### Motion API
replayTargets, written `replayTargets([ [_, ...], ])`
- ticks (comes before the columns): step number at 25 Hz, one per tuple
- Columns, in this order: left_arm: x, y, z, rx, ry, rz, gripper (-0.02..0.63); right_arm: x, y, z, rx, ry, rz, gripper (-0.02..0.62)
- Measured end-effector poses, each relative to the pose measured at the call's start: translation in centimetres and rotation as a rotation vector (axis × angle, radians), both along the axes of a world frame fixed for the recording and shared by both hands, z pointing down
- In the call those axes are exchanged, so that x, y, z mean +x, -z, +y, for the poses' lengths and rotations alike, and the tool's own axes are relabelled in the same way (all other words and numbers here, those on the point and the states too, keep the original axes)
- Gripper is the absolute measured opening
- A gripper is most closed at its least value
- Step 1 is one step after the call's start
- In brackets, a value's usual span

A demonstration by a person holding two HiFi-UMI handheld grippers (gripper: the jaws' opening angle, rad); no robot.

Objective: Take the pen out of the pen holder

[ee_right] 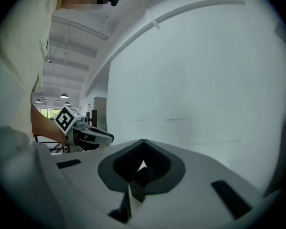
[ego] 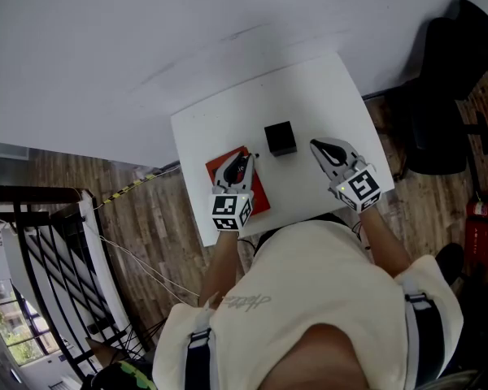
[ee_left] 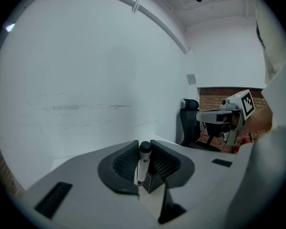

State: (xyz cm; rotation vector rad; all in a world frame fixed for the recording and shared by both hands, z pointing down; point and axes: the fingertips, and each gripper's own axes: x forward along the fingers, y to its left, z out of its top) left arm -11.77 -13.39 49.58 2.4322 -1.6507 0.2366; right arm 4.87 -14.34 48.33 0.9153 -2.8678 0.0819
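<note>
left claw (ee_left: 144, 145) clamps a slim white black-capped pen (ee_left: 142, 168) at frame centre; right claw (ee_right: 142, 143) sits pressed together, empty.

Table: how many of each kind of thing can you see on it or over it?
grippers: 2 (left gripper, right gripper)
pen: 1
pen holder: 1
red mat: 1
Total: 5
</note>
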Motion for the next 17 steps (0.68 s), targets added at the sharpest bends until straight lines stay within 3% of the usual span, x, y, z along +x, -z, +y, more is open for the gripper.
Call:
replayTargets([
  [17,0.58,-0.27,-0.49,-0.006,-0.013,0.005,0.089,0.96,0.06,-0.1,-0.016,-0.028,0.009,0.008],
])
